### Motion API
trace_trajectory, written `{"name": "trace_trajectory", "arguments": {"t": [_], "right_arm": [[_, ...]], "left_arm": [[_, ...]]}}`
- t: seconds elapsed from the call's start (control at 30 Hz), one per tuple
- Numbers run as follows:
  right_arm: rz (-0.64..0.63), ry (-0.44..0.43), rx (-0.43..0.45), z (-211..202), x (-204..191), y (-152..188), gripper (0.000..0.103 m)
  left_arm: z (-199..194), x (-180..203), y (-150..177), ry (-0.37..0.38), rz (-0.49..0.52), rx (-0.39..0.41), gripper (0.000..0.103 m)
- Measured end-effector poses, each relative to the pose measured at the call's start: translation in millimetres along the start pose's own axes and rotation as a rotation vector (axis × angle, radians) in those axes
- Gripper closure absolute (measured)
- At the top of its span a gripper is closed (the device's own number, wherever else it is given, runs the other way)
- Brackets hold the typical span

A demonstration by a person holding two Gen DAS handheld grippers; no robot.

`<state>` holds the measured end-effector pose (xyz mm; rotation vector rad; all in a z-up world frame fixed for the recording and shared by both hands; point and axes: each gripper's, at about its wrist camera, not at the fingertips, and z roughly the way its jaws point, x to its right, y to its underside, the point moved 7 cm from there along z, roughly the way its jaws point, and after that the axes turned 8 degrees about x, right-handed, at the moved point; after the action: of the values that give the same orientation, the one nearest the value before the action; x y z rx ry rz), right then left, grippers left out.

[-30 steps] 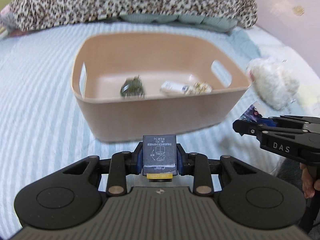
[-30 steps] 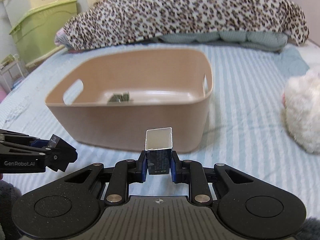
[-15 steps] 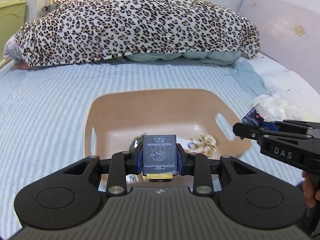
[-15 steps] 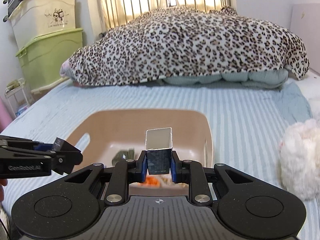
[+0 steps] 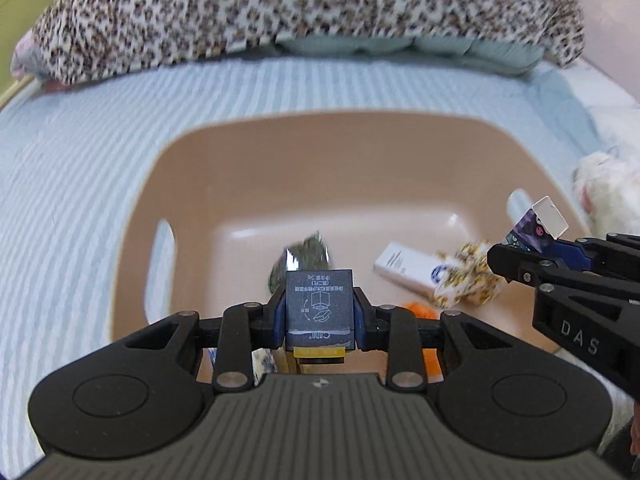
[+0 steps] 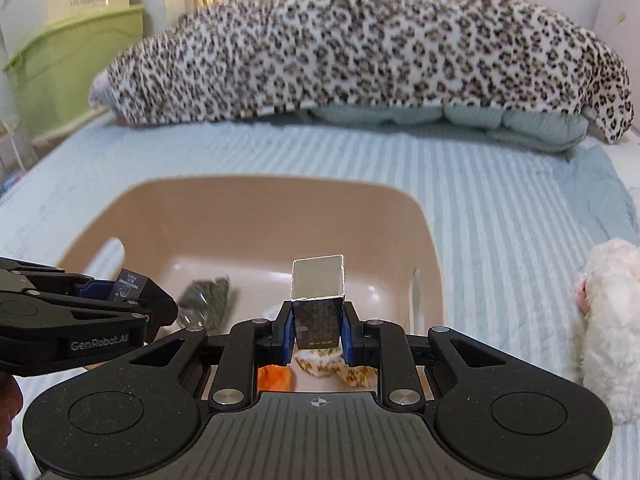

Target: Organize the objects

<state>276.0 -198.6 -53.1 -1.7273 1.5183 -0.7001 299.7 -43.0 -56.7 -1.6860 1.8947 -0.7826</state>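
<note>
Left wrist view: the left gripper [image 5: 320, 316] pinches a small dark box [image 5: 319, 305] over the tan basket [image 5: 132, 248], ready to drop it among the items below. To its right, the right gripper [image 6: 319, 330] likewise clamps a dark open-topped carton [image 6: 318, 300] above the basket. Beneath both, a greenish packet [image 6: 206, 298] is blurred, and an orange item [image 6: 274, 377] is mostly hidden.

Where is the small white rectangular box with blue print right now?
In the left wrist view, the small white rectangular box with blue print lies inside the beige plastic tub, right of centre, between a dark green packet and a yellow-patterned wrapper.
</note>
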Motion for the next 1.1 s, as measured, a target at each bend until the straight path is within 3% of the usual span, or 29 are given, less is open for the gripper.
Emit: {"name": "trace_trajectory", "arguments": {"t": [0.1,0.13,0.17,0.23,0.27,0.33,0.37,0.4,0.47,0.63,1.1], "right_arm": [[-0.020,0.007,-0.041,10.1,-3.2,10.5,0.082],[-0.019,0.007,-0.051,11.2,-3.1,13.2,0.072],[-0.014,0.011,-0.061,11.9,-2.3,15.1,0.070],[0.001,0.008,-0.055,8.5,-0.9,16.4,0.065],[0.004,0.007,-0.048,4.9,-1.1,15.3,0.053],[0.001,0.021,-0.024,-4.9,-0.1,10.3,0.039],[0.000,0.022,-0.012,-8.9,1.2,7.2,0.038],[-0.001,0.021,-0.004,-14.5,1.5,3.9,0.037],[-0.005,0.025,0.007,-25.8,1.0,-1.1,0.025],[0.000,0.027,0.013,-52.4,0.7,-7.3,0.012],[-0.010,0.032,0.023,-110.0,-12.7,1.9,0.005]], "left_arm": [[7.2,-1.8,7.4,-0.004,-0.024,-0.045,0.069],[6.3,-2.6,8.5,-0.009,-0.030,-0.046,0.069],[3.7,-3.7,7.9,-0.013,-0.034,-0.041,0.067],[-4.3,-4.8,4.8,-0.013,-0.037,-0.032,0.047],[-9.7,-5.7,2.5,-0.020,-0.041,-0.023,0.029],[-21.3,-8.1,-3.0,-0.036,-0.056,0.015,0.022],[-27.6,-8.9,-5.0,-0.035,-0.061,0.028,0.019],[-33.3,-9.8,-6.5,-0.032,-0.065,0.035,0.018],[-44.3,-12.0,-8.6,-0.038,-0.070,0.049,0.016],[-68.3,-14.6,-9.5,-0.049,-0.068,0.071,0.015],[-134.2,-16.1,6.5,-0.068,-0.039,0.097,0.015]]}}
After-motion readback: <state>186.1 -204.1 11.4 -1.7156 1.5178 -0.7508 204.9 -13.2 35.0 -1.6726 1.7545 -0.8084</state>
